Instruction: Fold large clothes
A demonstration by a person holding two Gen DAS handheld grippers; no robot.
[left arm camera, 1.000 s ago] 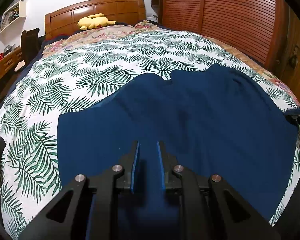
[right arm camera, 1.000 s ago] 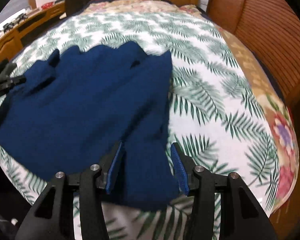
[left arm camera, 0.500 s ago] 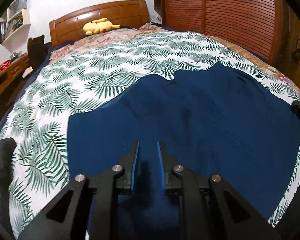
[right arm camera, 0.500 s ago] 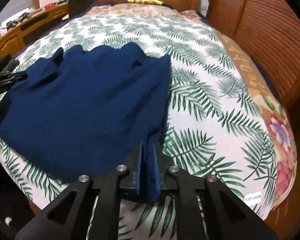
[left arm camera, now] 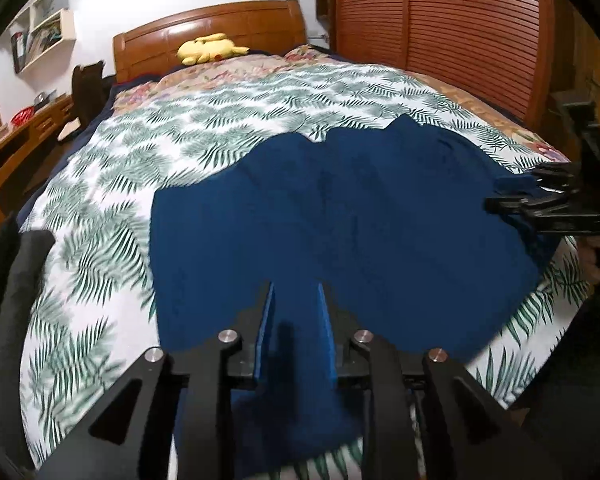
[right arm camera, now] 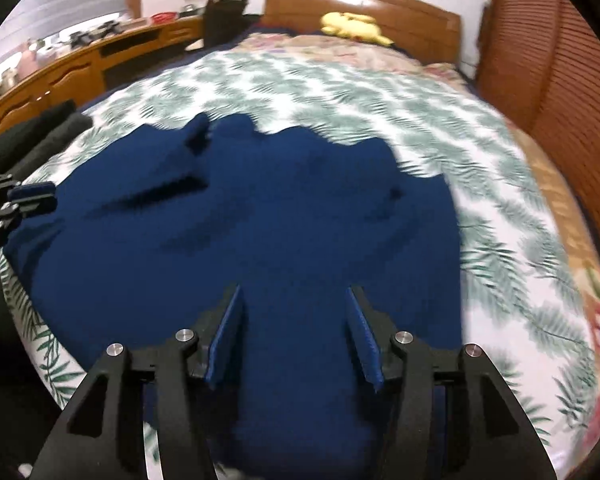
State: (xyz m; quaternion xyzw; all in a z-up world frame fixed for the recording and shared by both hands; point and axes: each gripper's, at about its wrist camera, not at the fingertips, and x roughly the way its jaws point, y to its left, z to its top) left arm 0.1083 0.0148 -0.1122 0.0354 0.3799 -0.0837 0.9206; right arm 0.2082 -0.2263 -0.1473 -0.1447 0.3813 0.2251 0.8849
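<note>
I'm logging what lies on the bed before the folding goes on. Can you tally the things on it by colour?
Blue: 1, the garment spread over the leaf-print cover
Yellow: 1, the plush toy by the headboard
Black: 1, dark cloth at the bed's edge, too dim to tell what it is
Total: 3

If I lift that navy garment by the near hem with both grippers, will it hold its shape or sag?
The navy garment will probably sag between the left gripper and right gripper: it lies limp with soft ripples. It looks like thickish knit, so moderately heavy. It may drag on the leaf-print bedspread rather than slide.
</note>
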